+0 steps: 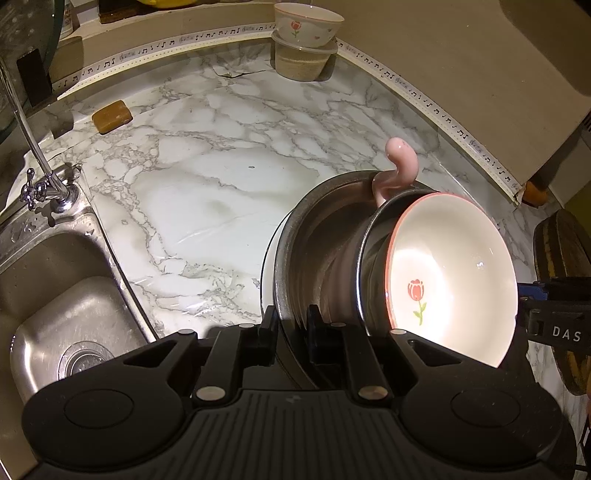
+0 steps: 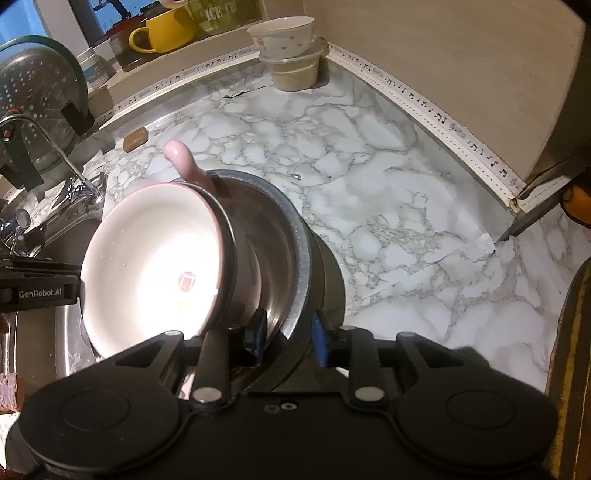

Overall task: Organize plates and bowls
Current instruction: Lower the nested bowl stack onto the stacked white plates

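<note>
A nested stack sits over the marble counter (image 1: 221, 206): a wide steel bowl (image 1: 295, 236), a smaller steel bowl (image 1: 364, 258) inside it, and a white tulip bowl (image 1: 454, 273) with a pink rim on top. A pink spoon handle (image 1: 400, 158) pokes out behind. My left gripper (image 1: 291, 325) is shut on the wide steel bowl's near rim. In the right wrist view my right gripper (image 2: 288, 338) straddles the opposite rim of that steel bowl (image 2: 295, 258); its blue pads stand slightly off the metal. The tulip bowl (image 2: 155, 266) glares white there. Whether the stack touches the counter is hidden.
A steel sink (image 1: 74, 314) and tap (image 1: 48, 188) lie left, with a soap bar (image 1: 112, 116) behind. At the back corner another tulip bowl (image 1: 308, 24) sits on a lidded tub (image 1: 303, 61). A yellow mug (image 2: 166, 29) and colander (image 2: 33, 92) stand far left.
</note>
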`<action>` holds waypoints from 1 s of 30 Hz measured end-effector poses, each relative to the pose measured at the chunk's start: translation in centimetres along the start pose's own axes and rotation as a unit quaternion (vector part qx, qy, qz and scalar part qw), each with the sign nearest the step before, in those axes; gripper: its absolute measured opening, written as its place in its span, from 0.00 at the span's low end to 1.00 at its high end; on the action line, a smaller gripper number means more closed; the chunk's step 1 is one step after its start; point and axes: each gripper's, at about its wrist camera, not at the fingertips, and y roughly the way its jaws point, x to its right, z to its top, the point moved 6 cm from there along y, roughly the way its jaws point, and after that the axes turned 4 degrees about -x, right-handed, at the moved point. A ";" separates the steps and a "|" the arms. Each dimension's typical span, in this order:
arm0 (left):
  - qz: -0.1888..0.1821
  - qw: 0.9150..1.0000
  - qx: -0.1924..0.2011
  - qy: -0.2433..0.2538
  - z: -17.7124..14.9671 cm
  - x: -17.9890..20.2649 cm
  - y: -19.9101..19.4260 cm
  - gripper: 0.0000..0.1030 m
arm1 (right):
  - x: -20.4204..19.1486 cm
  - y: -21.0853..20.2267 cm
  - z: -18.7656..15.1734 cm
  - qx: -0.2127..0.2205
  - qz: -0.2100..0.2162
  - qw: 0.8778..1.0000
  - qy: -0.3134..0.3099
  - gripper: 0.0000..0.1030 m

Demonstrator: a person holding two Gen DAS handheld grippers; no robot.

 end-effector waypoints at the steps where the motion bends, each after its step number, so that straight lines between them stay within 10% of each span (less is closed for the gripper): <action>1: 0.000 1.000 0.001 0.001 0.0 0.0 -0.1 0.14 | 0.1 -0.1 0.0 0.001 0.000 1.000 0.001 0.28; 30: 0.002 0.994 0.077 0.077 -0.1 1.8 -6.0 0.16 | -1.0 -5.0 -0.4 0.071 -0.017 0.997 0.016 0.46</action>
